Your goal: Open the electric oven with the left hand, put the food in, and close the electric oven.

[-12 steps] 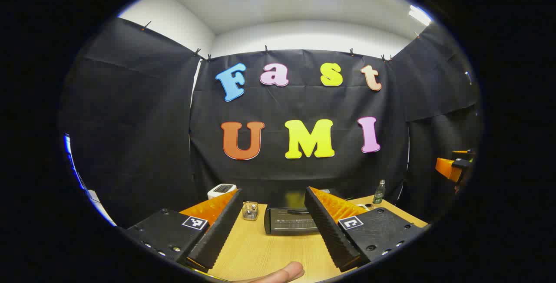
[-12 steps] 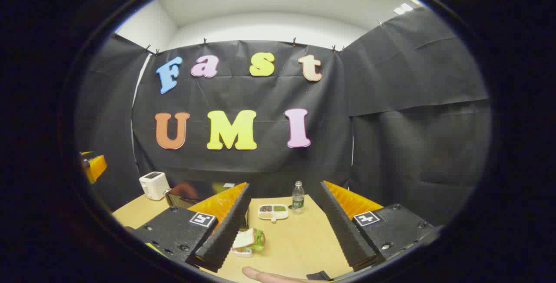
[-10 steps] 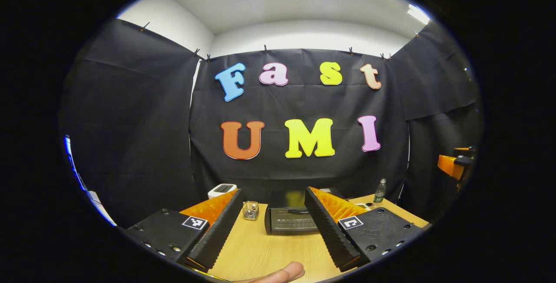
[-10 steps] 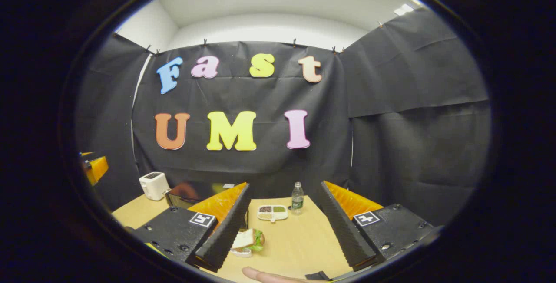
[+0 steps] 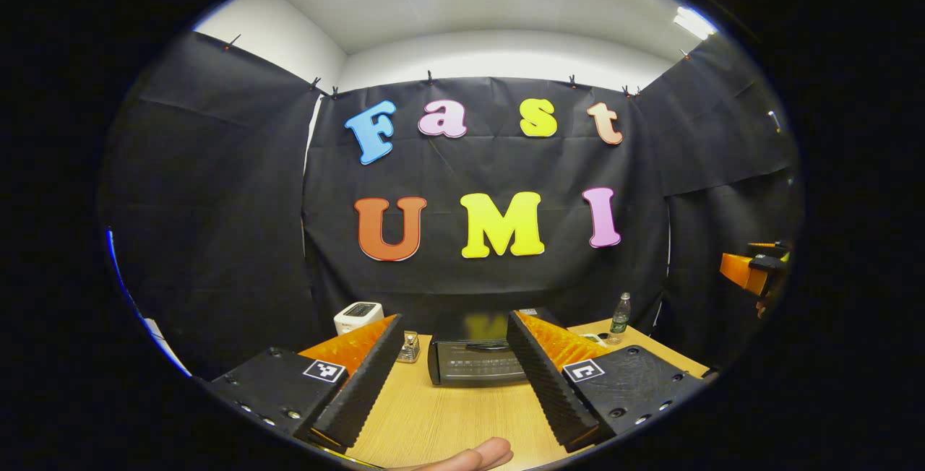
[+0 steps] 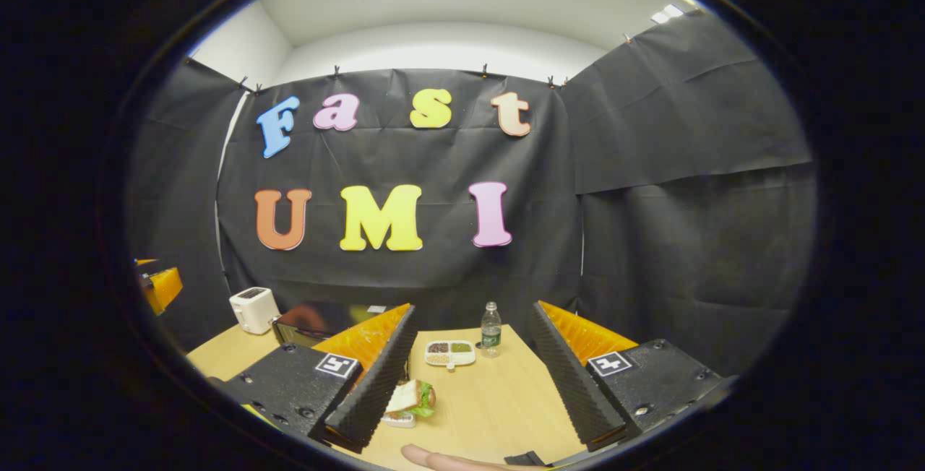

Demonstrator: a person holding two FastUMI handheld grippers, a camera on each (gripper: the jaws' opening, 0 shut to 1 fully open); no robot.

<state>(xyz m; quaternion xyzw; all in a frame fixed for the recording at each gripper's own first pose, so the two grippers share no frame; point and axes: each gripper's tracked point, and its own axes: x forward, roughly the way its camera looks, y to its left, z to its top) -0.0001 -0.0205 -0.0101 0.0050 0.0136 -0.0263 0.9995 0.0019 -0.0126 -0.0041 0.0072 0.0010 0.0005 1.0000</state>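
Both grippers stand wide open and hold nothing. Left gripper (image 5: pixel 452 377) hangs above the wooden table (image 5: pixel 433 420), fingers apart, with the oven (image 5: pixel 473 359) framed between them at the table's far side, door shut, not touched. Right gripper (image 6: pixel 473 377) is likewise spread above the table, touching nothing; the sandwich (image 6: pixel 410 397) on its small dish lies just beside its left finger (image 6: pixel 376 384), partly hidden by it. Left gripper view adds a white toaster (image 5: pixel 358 316) left of the oven, a small glass jar (image 5: pixel 408 348) between them, a bottle (image 5: pixel 618 316) at far right, and the other gripper at the right edge. Right gripper view shows the food, a divided tray (image 6: pixel 449 352) near the bottle (image 6: pixel 491 329), the toaster (image 6: pixel 253 308), and the oven (image 6: pixel 318 319) mostly behind the left finger. A fingertip (image 5: pixel 470 456) shows at the bottom of each view. Against 0.6 s ago: in the left gripper view the oven, toaster and jar sit slightly further left and higher, so the camera has turned a little; the right gripper view is nearly unchanged, and both grippers' opening is the same.
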